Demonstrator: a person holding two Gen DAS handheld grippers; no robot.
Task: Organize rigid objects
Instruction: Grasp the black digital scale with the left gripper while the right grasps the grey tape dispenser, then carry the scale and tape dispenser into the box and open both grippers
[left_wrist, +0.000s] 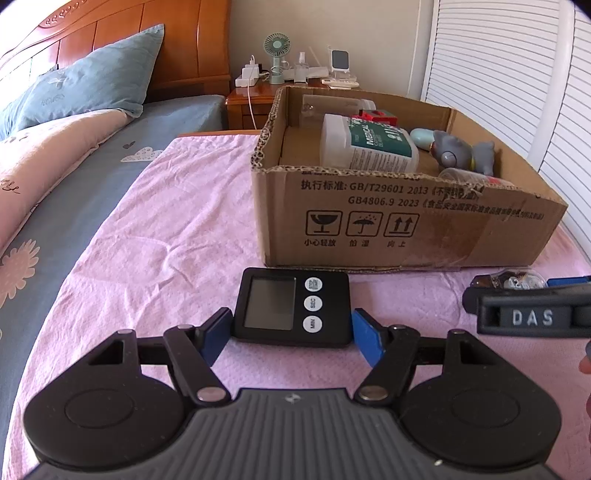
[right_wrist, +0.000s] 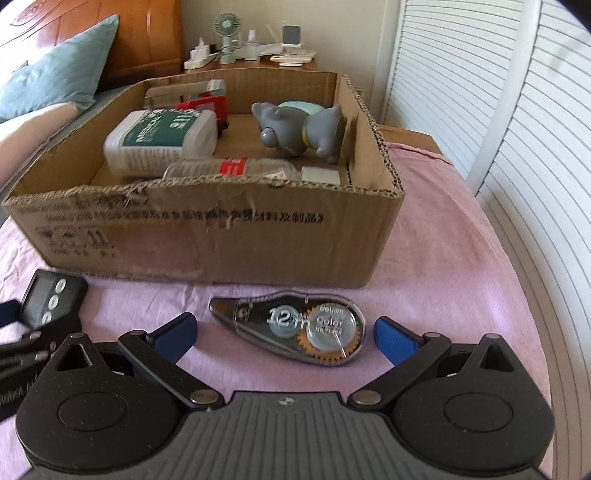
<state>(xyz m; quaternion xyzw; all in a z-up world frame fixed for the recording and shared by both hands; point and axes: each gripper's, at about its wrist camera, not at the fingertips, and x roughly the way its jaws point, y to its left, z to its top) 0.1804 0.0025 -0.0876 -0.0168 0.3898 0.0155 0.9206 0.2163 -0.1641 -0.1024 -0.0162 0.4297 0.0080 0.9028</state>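
**A:** In the left wrist view, the shallow brown cardboard box (left_wrist: 406, 206) on the pink cloth (left_wrist: 147, 240) already holds a white medical bottle (left_wrist: 365, 146), a grey toy figure (left_wrist: 461, 151) and a few smaller things. I judge the sorting well along. My left gripper (left_wrist: 291, 328) angles down at the flat black digital timer (left_wrist: 291, 306), blue pads (left_wrist: 216, 336) pinching its two sides; the timer sits just in front of the box.

**B:** And the right wrist view?

**A:** There the clear plastic correction-tape dispenser (right_wrist: 295, 328) lies on the cloth between my right gripper's (right_wrist: 286, 332) spread fingers, pads apart from it. It is not yet gripped. Timer and dispenser are left to box.
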